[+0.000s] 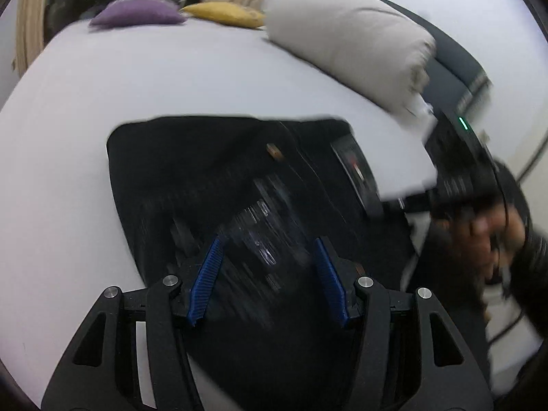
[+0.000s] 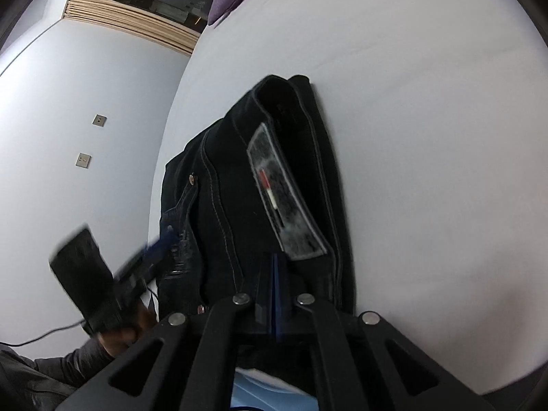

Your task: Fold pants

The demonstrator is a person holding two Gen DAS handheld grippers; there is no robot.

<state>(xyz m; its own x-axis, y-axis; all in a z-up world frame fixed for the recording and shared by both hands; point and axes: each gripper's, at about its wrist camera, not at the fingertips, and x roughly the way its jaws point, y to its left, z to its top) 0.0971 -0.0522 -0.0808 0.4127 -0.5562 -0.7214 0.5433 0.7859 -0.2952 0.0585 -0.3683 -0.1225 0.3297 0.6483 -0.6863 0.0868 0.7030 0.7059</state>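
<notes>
Black jeans [image 2: 260, 188] lie bunched in a partial fold on the white bed [image 2: 428, 102], waistband and inner label [image 2: 286, 195] turned up toward my right gripper [image 2: 275, 294]. My right jaws are pressed together at the waistband edge; denim appears pinched between them, though the contact itself is hidden. My left gripper [image 1: 269, 274] hangs over the denim [image 1: 212, 178] with jaws spread wide, holding nothing. The left view is motion-blurred. Risk: with only one corner held, lifting may let the loose layers slide and undo the fold. The stiff waistband could also slip from a shallow pinch. A beige pillow [image 1: 346, 41] lies near the jeans and could be snagged by a wide sweep.
</notes>
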